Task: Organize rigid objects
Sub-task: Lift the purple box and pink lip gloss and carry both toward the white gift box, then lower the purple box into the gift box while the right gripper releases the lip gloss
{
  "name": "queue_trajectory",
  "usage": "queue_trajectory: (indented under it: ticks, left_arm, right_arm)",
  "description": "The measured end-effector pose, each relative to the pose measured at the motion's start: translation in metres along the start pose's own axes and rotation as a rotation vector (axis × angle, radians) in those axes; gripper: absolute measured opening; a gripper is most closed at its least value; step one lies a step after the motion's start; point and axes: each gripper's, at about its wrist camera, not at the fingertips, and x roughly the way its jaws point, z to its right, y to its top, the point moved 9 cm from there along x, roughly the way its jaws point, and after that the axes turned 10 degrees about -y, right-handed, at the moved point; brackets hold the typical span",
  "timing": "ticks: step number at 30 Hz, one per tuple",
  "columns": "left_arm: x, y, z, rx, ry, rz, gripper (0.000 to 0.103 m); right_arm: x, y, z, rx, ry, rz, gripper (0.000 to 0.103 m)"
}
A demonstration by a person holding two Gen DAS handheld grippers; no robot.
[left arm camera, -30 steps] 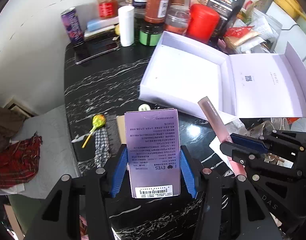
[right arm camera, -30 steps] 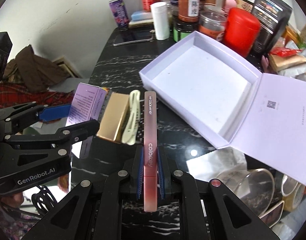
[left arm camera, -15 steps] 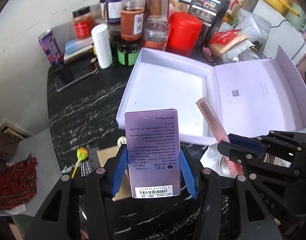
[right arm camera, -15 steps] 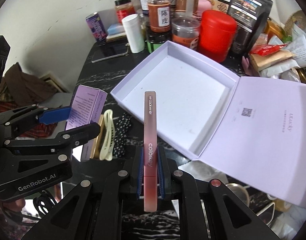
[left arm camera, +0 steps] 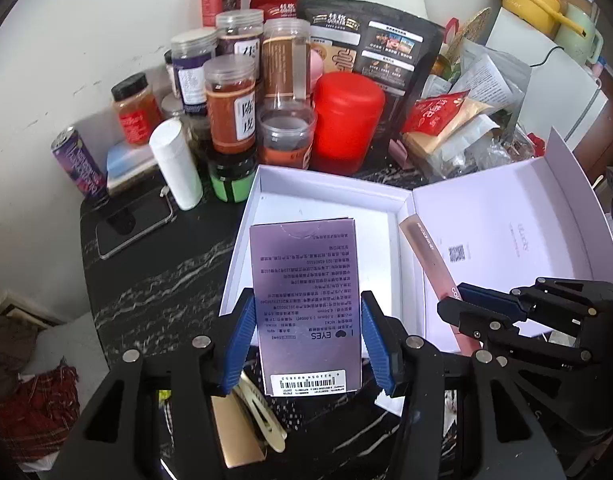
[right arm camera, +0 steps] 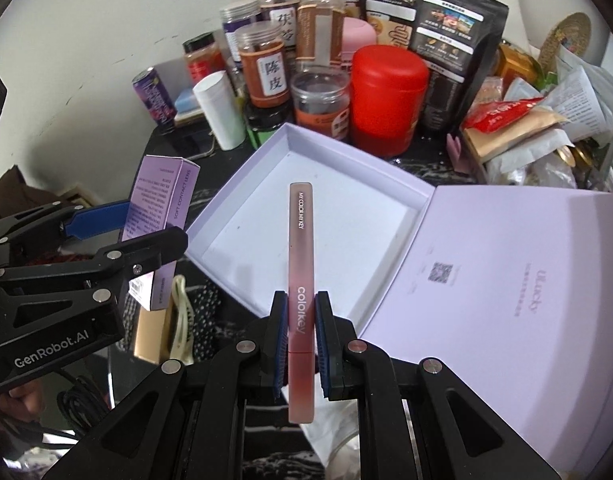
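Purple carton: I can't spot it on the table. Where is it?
The purple carton is off the table, clamped in the left gripper over the open white box.

Domestic setting, a lived-in home. Evidence: a black marble-patterned table (left arm camera: 154, 280) against a white wall, its far side crowded with spice jars (left arm camera: 230, 108), a red canister (left arm camera: 348, 120), snack bags (left arm camera: 394, 52) and a drink can (left arm camera: 78, 168). Plaid cloth (left arm camera: 34, 412) lies at near left. Mugs (left arm camera: 582, 40) stand at far right.
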Motion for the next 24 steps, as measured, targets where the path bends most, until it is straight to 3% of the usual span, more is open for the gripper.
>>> queue_trajectory:
  ticks: [15,24]
  left_arm:
    - [0.045,0.057,-0.005,0.026,-0.027,0.001,0.051]
    - [0.087,0.063,-0.018,0.023,-0.035,-0.061,0.051]
  right_arm:
    - [0.022,0.046,0.041,0.08,-0.049,0.028,0.013]
    - [0.058,0.063,0.052,0.142,-0.053,-0.008,0.013]
